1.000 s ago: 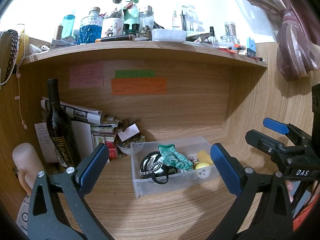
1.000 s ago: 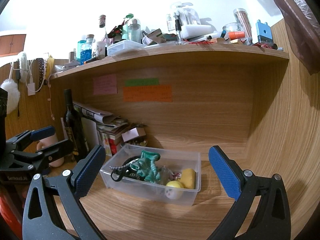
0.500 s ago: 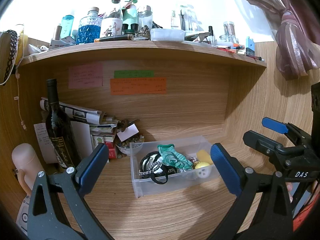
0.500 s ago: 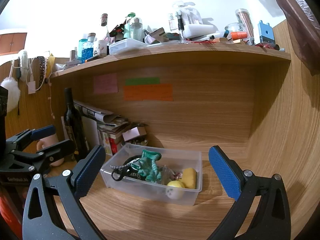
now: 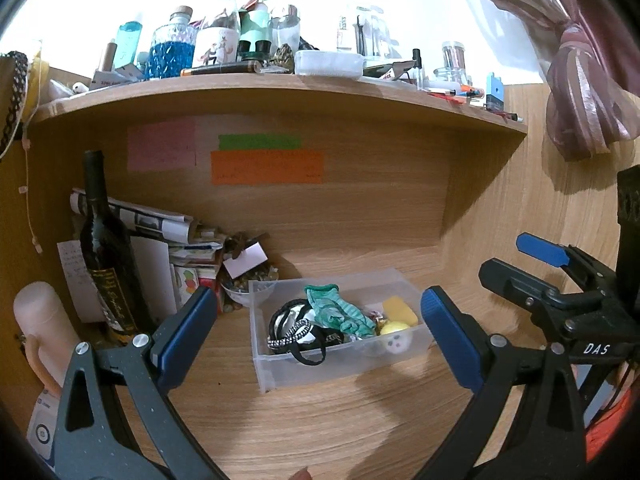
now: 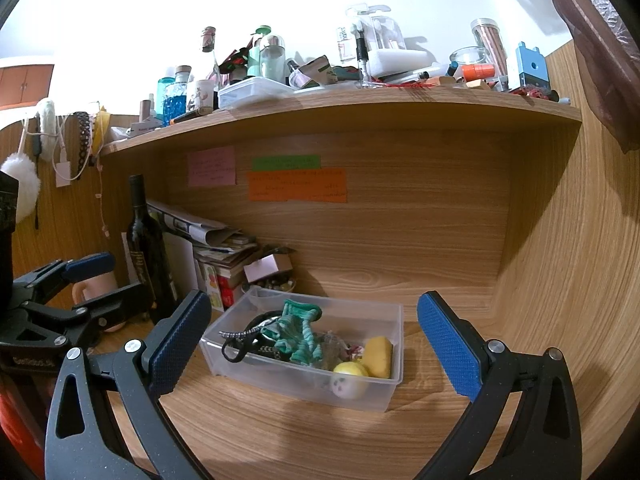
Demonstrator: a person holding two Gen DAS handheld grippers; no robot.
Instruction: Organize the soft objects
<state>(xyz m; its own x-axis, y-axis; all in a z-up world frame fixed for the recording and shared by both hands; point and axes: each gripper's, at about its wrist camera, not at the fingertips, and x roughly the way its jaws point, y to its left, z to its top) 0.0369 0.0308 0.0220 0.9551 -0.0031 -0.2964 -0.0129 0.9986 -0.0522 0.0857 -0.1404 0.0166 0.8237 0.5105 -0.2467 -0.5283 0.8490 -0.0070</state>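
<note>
Both claws, left (image 5: 318,334) and right (image 6: 314,344), gape empty; bin (image 6: 280,376) contents overlap, partly hidden.

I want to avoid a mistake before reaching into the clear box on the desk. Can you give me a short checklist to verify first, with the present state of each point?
1. Left gripper open and holding nothing: ok.
2. Right gripper open and holding nothing: ok.
3. Clear box has no lid, open from above: ok.
4. Soft things inside are easy to separate: not ok; the green cloth lies over the black straps, which hang over the box edge.
5. Yellow sponge and yellow ball free at the right end: ok.
6. Wine bottle stands apart from the box, to its left: ok.
7. Where the soft things should go: cannot tell.
</note>
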